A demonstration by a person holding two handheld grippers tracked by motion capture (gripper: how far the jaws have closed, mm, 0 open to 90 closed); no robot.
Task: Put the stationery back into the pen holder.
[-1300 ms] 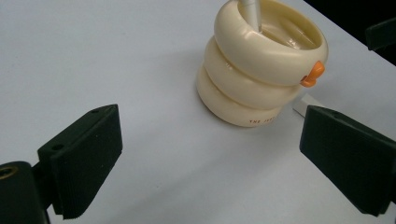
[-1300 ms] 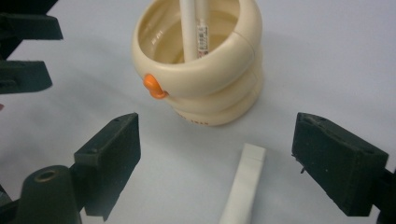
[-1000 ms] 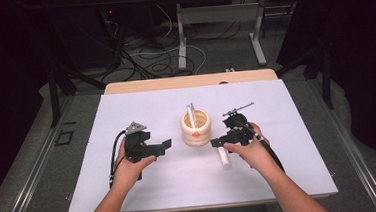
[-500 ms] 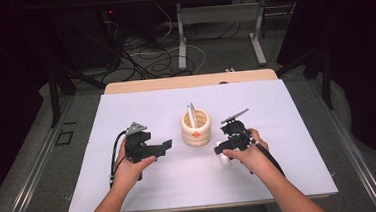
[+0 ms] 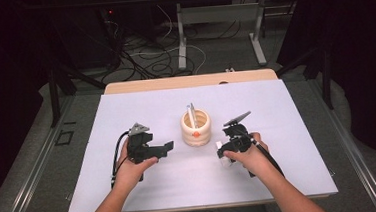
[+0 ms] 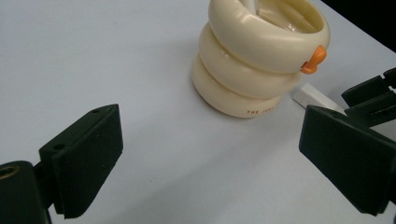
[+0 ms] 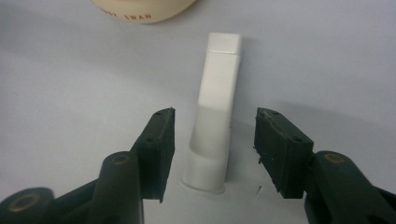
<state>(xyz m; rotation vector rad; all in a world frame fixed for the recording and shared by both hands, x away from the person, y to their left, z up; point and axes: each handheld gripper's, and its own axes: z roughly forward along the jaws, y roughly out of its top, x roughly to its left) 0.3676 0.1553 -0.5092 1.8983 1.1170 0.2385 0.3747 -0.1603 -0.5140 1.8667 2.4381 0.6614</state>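
Observation:
A small white tube [image 7: 217,93] lies flat on the white table cover, just right of a cream ringed cup [image 5: 196,128] with an orange beak. My right gripper [image 7: 215,114] points down over the tube with one jaw on each side. The jaws have just been closing, and a gap still shows between each pad and the tube. From above, the right gripper [image 5: 225,151] covers most of the tube [image 5: 219,145]. My left gripper [image 5: 166,147] rests left of the cup, open and holding nothing. Past its jaws I see the cup [image 6: 252,60] and the tube's end [image 6: 313,97].
A thin white stick [image 5: 192,113] stands in the cup. The white cover [image 5: 276,105] spans the table, with its wooden edge [image 5: 189,81] at the back. Beyond that are cables and table legs on the floor.
The right gripper has tipped down and shifted slightly left onto the tube, and its jaws have narrowed around it. The left gripper has stayed put.

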